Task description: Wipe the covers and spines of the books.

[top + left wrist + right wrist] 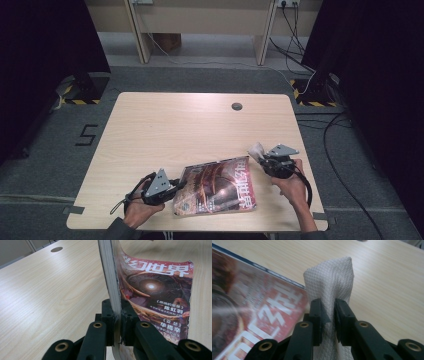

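The magazine is lying at the near edge of the worktop, and all positions below are referenced to it.

**Left gripper.** The left gripper is sitting at the magazine's left edge. In the left gripper view its fingers are pressing together on a stack of the magazine's pages or cover edge, which is standing up between them. The rest of the magazine is lying flat beyond that raised edge, with the printed cover facing up. The magazine is therefore being pinned and steadied from the left.

**Right gripper.** The right gripper is hovering just off the magazine's far right corner. Its fingers are clamping a folded white cloth, with the textured fold projecting past the fingertips. In the right gripper view the cloth is standing over bare worktop just beside the magazine's edge and is not touching the cover.

**Progress assessment.** Both grasps appear to be complete: magazine secured, cloth picked up. The work in hand is probably a wipe of the cover. That step is judged not yet started, since the cloth is not in contact with the magazine. Remaining:

1. Bring the cloth onto the cover.
2. Wipe across it.
3. Release both items.
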Demonstrator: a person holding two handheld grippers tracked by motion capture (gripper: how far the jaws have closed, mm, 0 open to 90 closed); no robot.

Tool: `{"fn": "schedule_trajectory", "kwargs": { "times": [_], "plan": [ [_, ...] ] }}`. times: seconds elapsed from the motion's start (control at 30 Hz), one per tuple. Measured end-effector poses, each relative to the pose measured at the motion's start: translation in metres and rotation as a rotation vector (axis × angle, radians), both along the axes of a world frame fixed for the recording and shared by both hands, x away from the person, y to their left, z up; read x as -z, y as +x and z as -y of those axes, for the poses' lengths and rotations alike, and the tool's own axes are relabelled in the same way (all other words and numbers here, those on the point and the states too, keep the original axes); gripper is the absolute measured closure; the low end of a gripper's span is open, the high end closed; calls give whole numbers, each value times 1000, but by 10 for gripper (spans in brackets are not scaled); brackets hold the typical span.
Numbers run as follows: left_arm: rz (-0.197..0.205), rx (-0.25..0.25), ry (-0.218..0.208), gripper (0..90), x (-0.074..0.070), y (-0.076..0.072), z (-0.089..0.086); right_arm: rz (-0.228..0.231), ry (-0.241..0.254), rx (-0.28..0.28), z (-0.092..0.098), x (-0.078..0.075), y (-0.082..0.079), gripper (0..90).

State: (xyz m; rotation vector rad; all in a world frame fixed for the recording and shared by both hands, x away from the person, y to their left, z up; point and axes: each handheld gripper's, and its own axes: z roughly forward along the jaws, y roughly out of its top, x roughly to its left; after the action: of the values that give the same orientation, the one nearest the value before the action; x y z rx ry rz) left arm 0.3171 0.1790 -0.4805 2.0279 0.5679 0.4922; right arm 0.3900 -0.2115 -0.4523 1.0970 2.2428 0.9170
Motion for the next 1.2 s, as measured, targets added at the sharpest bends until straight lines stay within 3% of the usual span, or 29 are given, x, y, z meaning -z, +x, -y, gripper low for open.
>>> {"fn": "schedule_trajectory", "kwargs": {
  "times": [0.27, 0.57, 0.93, 1.2],
  "plan": [
    [7, 1, 2, 833, 1, 0, 2, 16, 8, -90, -34, -7, 3, 774],
    [17, 5, 15, 833, 1, 0, 4, 12, -33, -157, -65, -3, 6, 776],
    [26, -1, 22, 829, 2, 0, 6, 47, -39, -246, -95, -14, -10, 775],
    [27, -7, 29, 820, 3, 0, 5, 81, -13, -328, -124, -27, -24, 771]
  ]
}}
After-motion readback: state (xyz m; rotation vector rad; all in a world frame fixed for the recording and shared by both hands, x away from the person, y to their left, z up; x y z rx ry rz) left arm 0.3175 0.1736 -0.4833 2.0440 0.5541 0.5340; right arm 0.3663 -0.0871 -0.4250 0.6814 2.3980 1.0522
